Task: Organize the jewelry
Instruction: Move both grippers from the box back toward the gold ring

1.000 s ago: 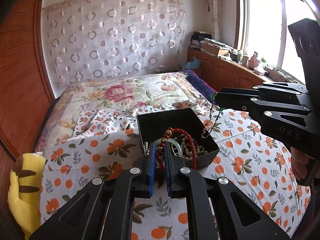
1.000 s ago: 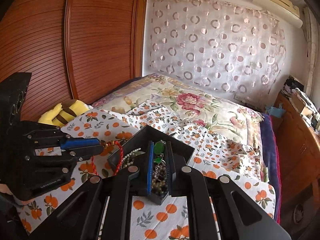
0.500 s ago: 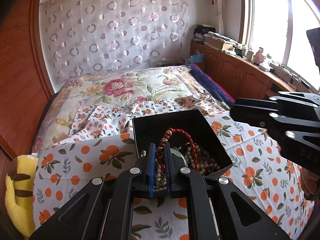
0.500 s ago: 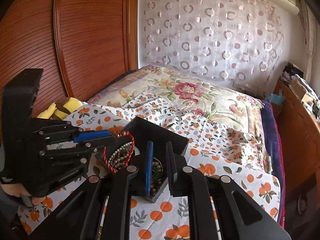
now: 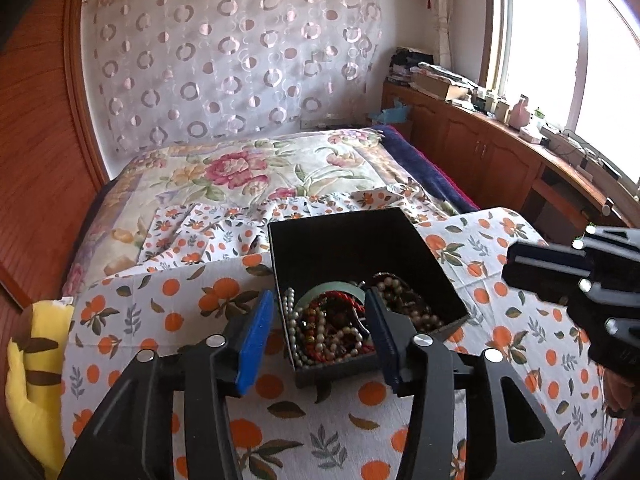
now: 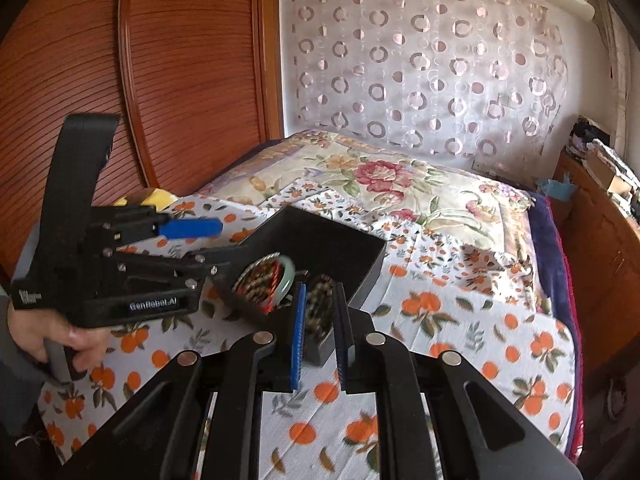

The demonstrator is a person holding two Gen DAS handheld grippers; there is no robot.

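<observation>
A black open box (image 5: 340, 240) stands on the orange-print cloth on the bed. It holds a heap of jewelry: the red cord bracelet (image 5: 336, 305), a pale green bangle (image 5: 332, 289) and pearl strands (image 5: 400, 300). My left gripper (image 5: 318, 332) is open and empty, its fingers straddling the box's near left part. In the right wrist view the box (image 6: 320, 236) lies just ahead of my right gripper (image 6: 320, 328), which is open a little and empty. The left gripper (image 6: 192, 240) shows there at the box's left side.
A yellow striped plush (image 5: 28, 360) lies at the bed's left edge beside the wooden wardrobe (image 6: 160, 80). Wooden cabinets (image 5: 500, 160) with clutter run under the window on the right. The floral bedspread (image 5: 260, 168) stretches behind the box.
My left gripper has opened and let the red bracelet drop into the box. My right gripper let go of the green-beaded piece earlier and has drawn back to the box's right.
</observation>
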